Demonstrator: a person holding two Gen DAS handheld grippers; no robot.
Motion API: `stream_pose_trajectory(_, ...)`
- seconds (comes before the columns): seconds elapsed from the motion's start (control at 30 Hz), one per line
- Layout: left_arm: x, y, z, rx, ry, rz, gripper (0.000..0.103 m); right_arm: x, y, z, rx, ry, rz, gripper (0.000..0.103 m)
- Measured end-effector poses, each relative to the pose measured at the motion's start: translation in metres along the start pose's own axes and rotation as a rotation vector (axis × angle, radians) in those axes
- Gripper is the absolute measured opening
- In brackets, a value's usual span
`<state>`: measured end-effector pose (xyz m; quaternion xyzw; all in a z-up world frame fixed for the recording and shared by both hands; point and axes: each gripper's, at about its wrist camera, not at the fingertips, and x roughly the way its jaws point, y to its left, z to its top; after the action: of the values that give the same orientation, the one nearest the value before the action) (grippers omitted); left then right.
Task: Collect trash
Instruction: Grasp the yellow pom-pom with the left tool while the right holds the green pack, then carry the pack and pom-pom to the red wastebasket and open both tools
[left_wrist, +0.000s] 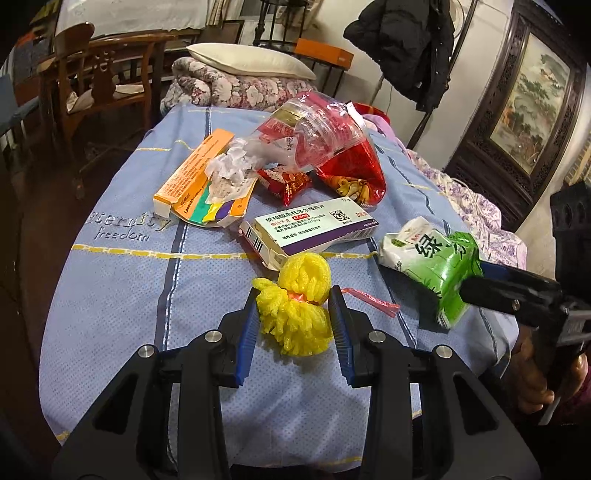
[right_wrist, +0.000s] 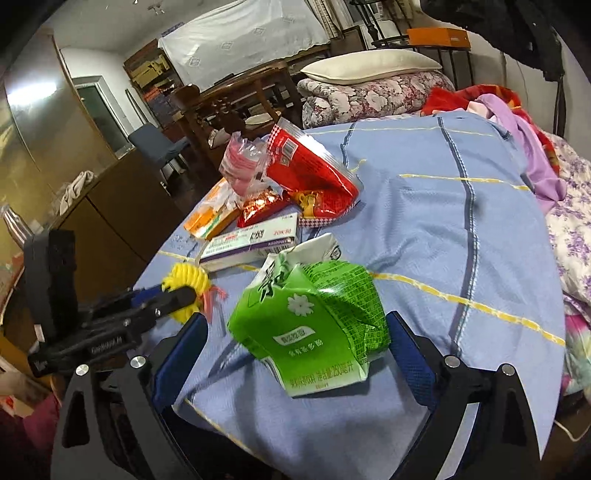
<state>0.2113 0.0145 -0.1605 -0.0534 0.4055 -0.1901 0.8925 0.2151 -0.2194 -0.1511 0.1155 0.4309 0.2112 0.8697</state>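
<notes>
Trash lies on a blue bedspread. My left gripper is open, its blue pads either side of a yellow foam net that lies on the cloth. My right gripper is open around a crushed green and white drink carton, whose end is between the fingers; it also shows in the left wrist view. Beyond lie a white and purple medicine box, an orange box with crumpled paper, and red snack wrappers under a clear plastic bag.
A pink plastic strip lies by the net. A floral quilt and pillow sit at the bed's far end. Wooden chairs stand left. A dark coat hangs at the back. Purple clothes lie on the right.
</notes>
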Motion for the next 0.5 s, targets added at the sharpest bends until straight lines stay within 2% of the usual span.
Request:
stream_pose_trajectory(0.17,0.001,-0.001,0.0,0.004,0.005,0.003,0.038,0.007,-0.008,0.011,0.049,0.001,0.071,0.094)
stream_pose_trajectory(0.2,0.001,-0.001,0.0,0.006,0.006,0.005,0.038,0.007,-0.009,0.011,0.068,-0.001,0.095,0.09)
stream_pose_trajectory(0.23,0.002,-0.002,-0.001,0.01,0.006,0.008,0.038,0.005,-0.009,0.01,0.078,-0.005,0.113,0.086)
stream_pose_trajectory(0.3,0.002,-0.003,-0.002,0.018,0.007,0.015,0.038,0.006,-0.005,0.009,0.066,0.002,0.111,0.061)
stream_pose_trajectory(0.37,0.004,-0.003,-0.002,0.016,0.009,0.018,0.038,0.01,-0.001,0.007,0.061,0.019,0.113,0.053)
stream_pose_trajectory(0.5,0.006,-0.003,-0.002,0.01,0.013,0.014,0.038,0.022,0.009,0.008,0.043,0.042,0.114,0.058)
